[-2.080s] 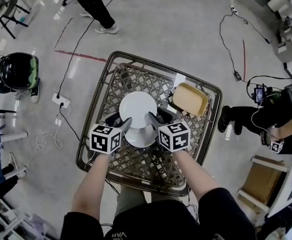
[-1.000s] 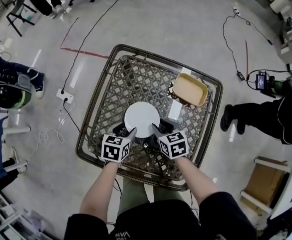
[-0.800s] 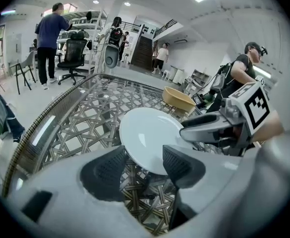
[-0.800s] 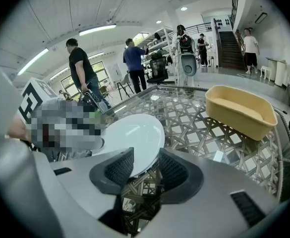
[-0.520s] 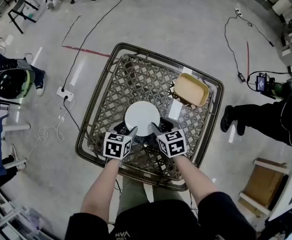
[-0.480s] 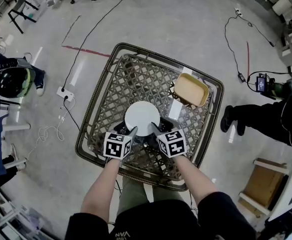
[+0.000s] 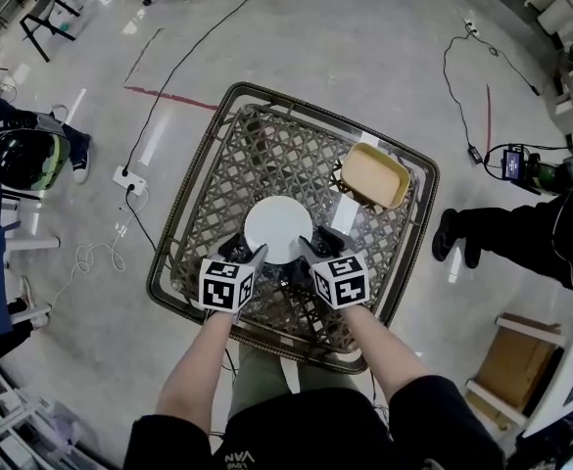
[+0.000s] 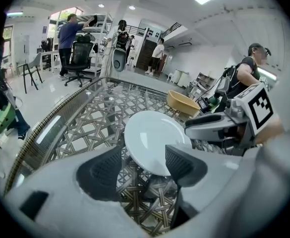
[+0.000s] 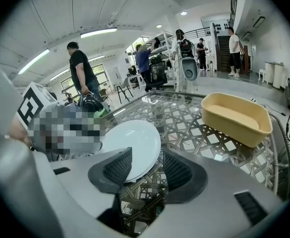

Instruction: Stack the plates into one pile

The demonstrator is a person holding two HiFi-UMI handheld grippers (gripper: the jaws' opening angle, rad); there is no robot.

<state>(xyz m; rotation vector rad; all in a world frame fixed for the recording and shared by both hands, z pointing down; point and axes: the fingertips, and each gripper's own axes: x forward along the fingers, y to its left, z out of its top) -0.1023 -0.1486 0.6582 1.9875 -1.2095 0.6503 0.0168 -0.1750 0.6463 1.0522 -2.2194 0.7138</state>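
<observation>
Pale concrete floor crossed by black cables, seen steeply from above around a square wicker table [image 7: 171, 262] topped with glass. Showed a round white plate [image 7: 278, 228] lying flat on the table, a little nearer the front edge than the middle. Could not tell whether another plate lay beneath it. Met the plate's near rim from two sides: left gripper [image 7: 249, 253] at the lower left, right gripper [image 7: 312, 247] at the lower right. Held both sets of jaws well apart, clamped on nothing. Had the plate's rim in the gap between the left gripper's pads [image 8: 102, 168], and just beyond the right gripper's left-hand pad. Had a tan rectangular dish [image 7: 374, 176] standing well apart from the plate, by the far right corner.
</observation>
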